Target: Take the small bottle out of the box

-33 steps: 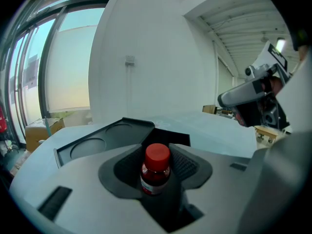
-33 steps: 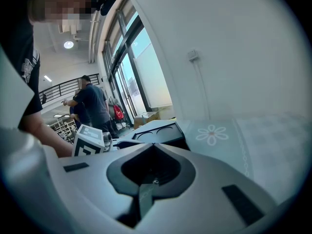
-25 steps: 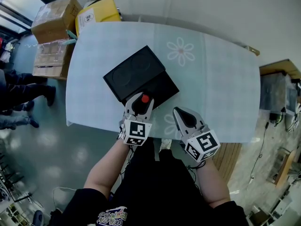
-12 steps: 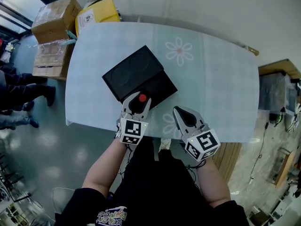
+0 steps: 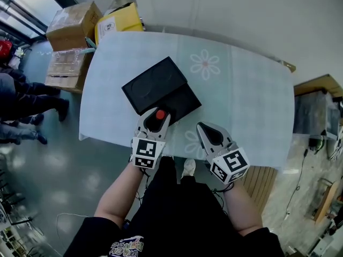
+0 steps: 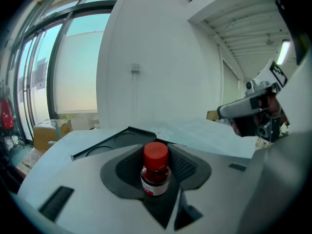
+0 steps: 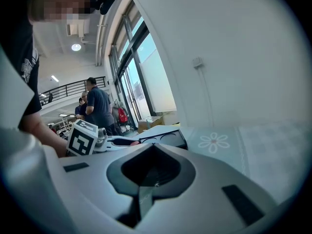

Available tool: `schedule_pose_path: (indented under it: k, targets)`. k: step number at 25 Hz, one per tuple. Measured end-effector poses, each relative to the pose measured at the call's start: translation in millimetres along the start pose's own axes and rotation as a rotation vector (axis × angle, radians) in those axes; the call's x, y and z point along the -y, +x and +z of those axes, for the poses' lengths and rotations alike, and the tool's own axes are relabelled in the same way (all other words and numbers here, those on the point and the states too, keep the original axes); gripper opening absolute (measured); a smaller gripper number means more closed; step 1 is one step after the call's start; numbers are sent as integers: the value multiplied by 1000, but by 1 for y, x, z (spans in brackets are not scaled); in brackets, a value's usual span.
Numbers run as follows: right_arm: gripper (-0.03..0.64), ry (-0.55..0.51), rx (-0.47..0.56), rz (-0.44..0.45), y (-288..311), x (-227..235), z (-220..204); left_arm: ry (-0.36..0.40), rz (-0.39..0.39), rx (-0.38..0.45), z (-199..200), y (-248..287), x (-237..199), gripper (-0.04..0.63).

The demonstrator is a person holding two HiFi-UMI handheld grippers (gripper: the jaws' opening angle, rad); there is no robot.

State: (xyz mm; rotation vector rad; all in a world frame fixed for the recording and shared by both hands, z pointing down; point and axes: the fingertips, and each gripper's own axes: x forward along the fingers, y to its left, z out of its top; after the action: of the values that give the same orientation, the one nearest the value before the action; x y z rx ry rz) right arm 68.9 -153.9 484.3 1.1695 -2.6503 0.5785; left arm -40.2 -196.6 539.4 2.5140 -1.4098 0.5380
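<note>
Cardboard boxes (image 5: 72,33) are sitting past the table's (image 5: 241,90) far-left corner. The left gripper (image 5: 158,116), pointing slightly down, is clamping the small bottle (image 6: 156,172) (red-capped) at the black box's (image 5: 161,87) near edge. The right gripper's (image 5: 206,128) jaws are pressing together, empty.

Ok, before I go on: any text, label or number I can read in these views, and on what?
No text here is readable.
White label on the bottle: print too blurred to read.
White sticker on the yellow box: too small to read.
Coloured print on the shirt: too small and cut off at the edge.
Patterns on the cubes: square markers only, no words or numbers.
</note>
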Motion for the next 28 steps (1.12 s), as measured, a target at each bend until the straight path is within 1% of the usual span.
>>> schedule_pose_path:
  k: [9, 18, 23, 28]
  targets:
    - [23, -52, 39, 78, -20, -19, 15, -36, 32, 36, 23, -45, 27, 169]
    - [23, -124, 63, 162, -54, -42, 19, -73, 64, 58, 21, -91, 75, 169]
    - [23, -151, 50, 202, -74, -55, 10, -126, 100, 72, 17, -120, 100, 169]
    - [23, -158, 31, 234, -82, -65, -2, -98, 114, 66, 8, -142, 118, 169]
